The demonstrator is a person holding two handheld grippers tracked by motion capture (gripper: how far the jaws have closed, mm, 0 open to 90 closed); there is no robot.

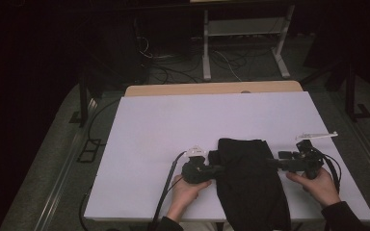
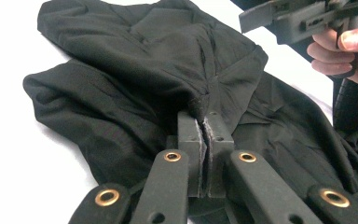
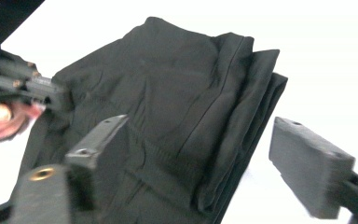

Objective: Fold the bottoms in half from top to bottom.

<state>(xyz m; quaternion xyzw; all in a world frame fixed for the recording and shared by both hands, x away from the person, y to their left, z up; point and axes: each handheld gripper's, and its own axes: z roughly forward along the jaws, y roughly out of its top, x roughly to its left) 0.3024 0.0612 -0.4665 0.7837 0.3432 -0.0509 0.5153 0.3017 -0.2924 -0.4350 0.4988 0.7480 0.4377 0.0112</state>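
Your left gripper (image 2: 204, 122) pinched the folded black fabric garment (image 1: 249, 183) while your right gripper (image 3: 205, 158) stood wide open beside it.

The garment was dark, soft and creased, folded into a long stack with layered edges showing along one side; it lay on the white surface (image 1: 164, 130) near your edge, its lower end reaching over that edge, between your two hands. Your left jaws were clenched tight on a bunched fold at the garment's left side, the cloth pulled up into a small peak where the pads met. Your right jaws were spread far apart and gripped nothing: one hung over the cloth, the other over the bare surface just past its folded edge.
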